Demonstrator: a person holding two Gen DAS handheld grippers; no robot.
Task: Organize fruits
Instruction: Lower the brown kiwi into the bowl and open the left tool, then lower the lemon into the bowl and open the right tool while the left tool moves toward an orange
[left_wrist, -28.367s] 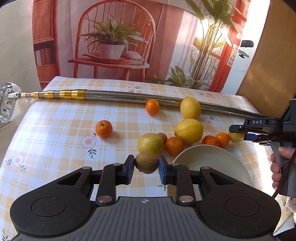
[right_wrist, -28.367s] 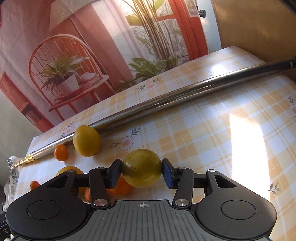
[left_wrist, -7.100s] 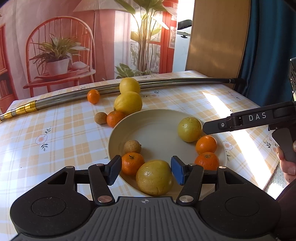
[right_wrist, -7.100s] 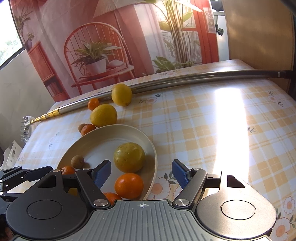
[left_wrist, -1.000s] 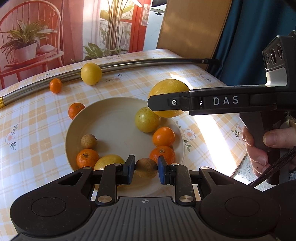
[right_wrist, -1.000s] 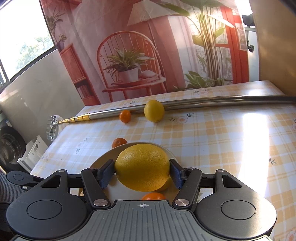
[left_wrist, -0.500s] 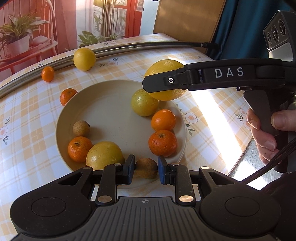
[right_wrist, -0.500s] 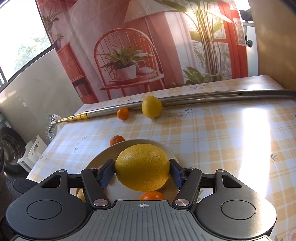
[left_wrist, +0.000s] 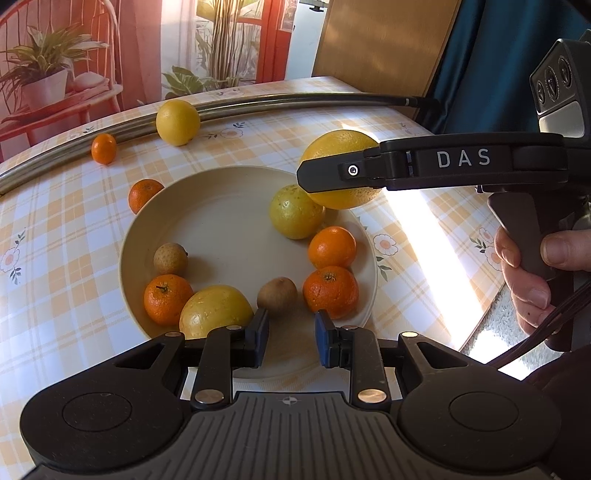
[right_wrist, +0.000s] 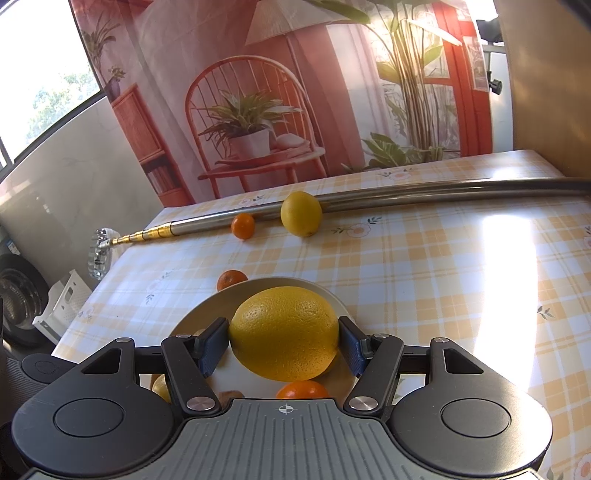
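A cream plate (left_wrist: 221, 206) on the checked tablecloth holds several fruits: three oranges, two yellow ones and two small brown ones. One small brown fruit (left_wrist: 277, 295) lies at the plate's near rim, just ahead of my left gripper (left_wrist: 290, 338), which is open and apart from it. My right gripper (right_wrist: 282, 345) is shut on a large yellow citrus (right_wrist: 284, 334) and hangs over the plate's (right_wrist: 280, 282) far right side. In the left wrist view that citrus (left_wrist: 340, 147) hovers beside a yellow-green fruit (left_wrist: 295, 212).
Off the plate lie an orange (left_wrist: 144, 194) against its far rim, a small orange (left_wrist: 104, 147) and a lemon (left_wrist: 178, 122) by a long metal pole (left_wrist: 258, 101). A hand (left_wrist: 528, 266) holds the right gripper past the table's right edge.
My left gripper has opened and let go of the small brown fruit, which now lies on the plate. The right gripper still holds the large yellow citrus over the plate.
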